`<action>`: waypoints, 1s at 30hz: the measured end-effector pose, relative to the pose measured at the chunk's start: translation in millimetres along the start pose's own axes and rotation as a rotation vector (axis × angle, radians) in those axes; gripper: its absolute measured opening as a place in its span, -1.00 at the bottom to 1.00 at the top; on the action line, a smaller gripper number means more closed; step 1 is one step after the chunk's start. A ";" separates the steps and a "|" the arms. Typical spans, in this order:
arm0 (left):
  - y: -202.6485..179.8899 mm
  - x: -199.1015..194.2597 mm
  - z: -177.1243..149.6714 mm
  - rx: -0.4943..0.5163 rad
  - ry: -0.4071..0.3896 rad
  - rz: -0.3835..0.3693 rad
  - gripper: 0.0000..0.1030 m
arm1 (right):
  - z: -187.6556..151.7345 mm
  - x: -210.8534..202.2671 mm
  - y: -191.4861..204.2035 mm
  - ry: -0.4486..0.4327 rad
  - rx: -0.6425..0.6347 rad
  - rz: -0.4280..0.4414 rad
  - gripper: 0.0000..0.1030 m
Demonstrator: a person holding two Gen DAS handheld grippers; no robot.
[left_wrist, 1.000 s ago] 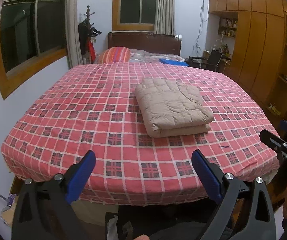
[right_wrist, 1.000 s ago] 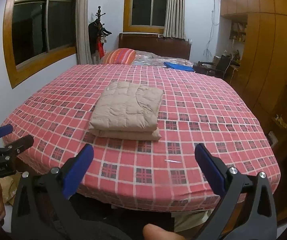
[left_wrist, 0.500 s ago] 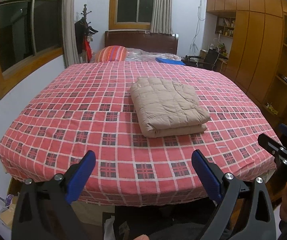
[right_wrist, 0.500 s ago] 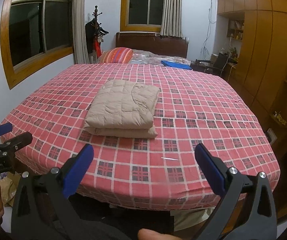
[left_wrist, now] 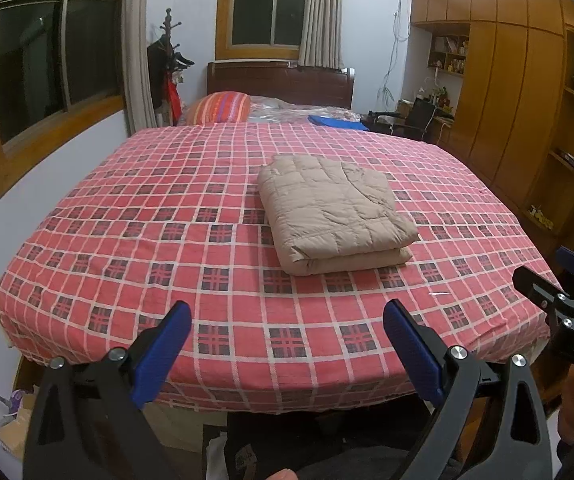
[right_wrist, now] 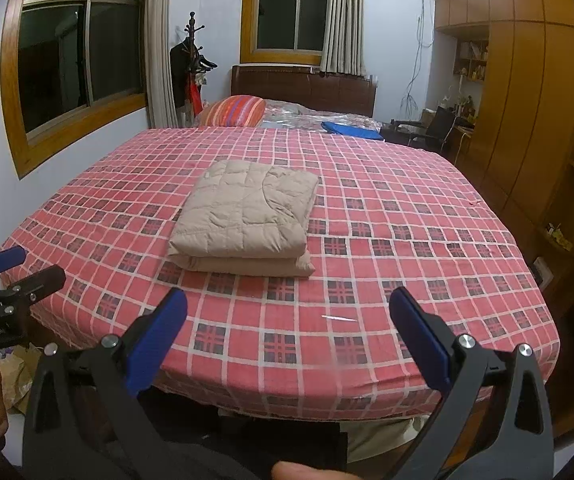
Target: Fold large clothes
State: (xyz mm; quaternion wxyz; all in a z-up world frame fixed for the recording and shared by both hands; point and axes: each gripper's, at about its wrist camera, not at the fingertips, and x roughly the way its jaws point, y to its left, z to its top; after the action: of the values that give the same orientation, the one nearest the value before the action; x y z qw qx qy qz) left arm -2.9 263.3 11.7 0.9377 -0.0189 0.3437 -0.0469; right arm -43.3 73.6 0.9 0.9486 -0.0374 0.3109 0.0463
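A beige quilted garment (left_wrist: 333, 210) (right_wrist: 247, 216) lies folded into a thick rectangle near the middle of the bed (left_wrist: 167, 208) (right_wrist: 407, 220), which has a red checked cover. My left gripper (left_wrist: 287, 316) hangs open off the foot of the bed, well short of the garment, with nothing between its blue pads. Open and empty too, my right gripper (right_wrist: 289, 304) is at the foot edge. Each gripper shows at the side of the other's view: the right gripper (left_wrist: 559, 276) and the left gripper (right_wrist: 15, 268).
A striped pillow (left_wrist: 219, 108) and a blue item (left_wrist: 337, 122) lie at the head of the bed. A coat stand (left_wrist: 167, 72) is at the back left. Wooden wardrobes (left_wrist: 507, 92) line the right wall, with a chair (left_wrist: 407, 120) by them.
Both grippers have drawn back and risen a little from the bed, so the folded garment looks farther away. Both stay open.
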 end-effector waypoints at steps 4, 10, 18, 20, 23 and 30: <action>-0.7 -0.5 -0.1 0.000 -0.001 -0.004 0.88 | -0.2 0.8 -0.2 -0.001 0.001 -0.001 0.95; 0.0 -0.2 -0.1 -0.002 -0.002 -0.002 0.88 | 0.3 0.5 -0.2 -0.004 -0.001 -0.002 0.95; -0.5 -0.5 -0.4 -0.001 -0.001 0.000 0.88 | 0.2 1.3 4.3 -0.010 -0.003 -0.001 0.95; -0.1 -0.4 -0.1 -0.002 -0.003 -0.001 0.88 | -0.1 0.2 5.0 -0.012 -0.001 -0.003 0.95; -0.6 0.6 -0.7 -0.004 -0.002 0.000 0.88 | -0.2 -0.2 4.8 -0.014 0.000 -0.002 0.95; -1.1 0.8 -0.8 -0.004 -0.002 0.000 0.88 | -0.4 -0.1 7.3 -0.014 -0.001 -0.004 0.95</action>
State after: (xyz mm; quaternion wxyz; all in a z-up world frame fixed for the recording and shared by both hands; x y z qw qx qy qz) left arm -2.9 262.1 10.6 0.9380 -0.0208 0.3429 -0.0462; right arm -44.4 80.8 0.3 0.9507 -0.0384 0.3043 0.0447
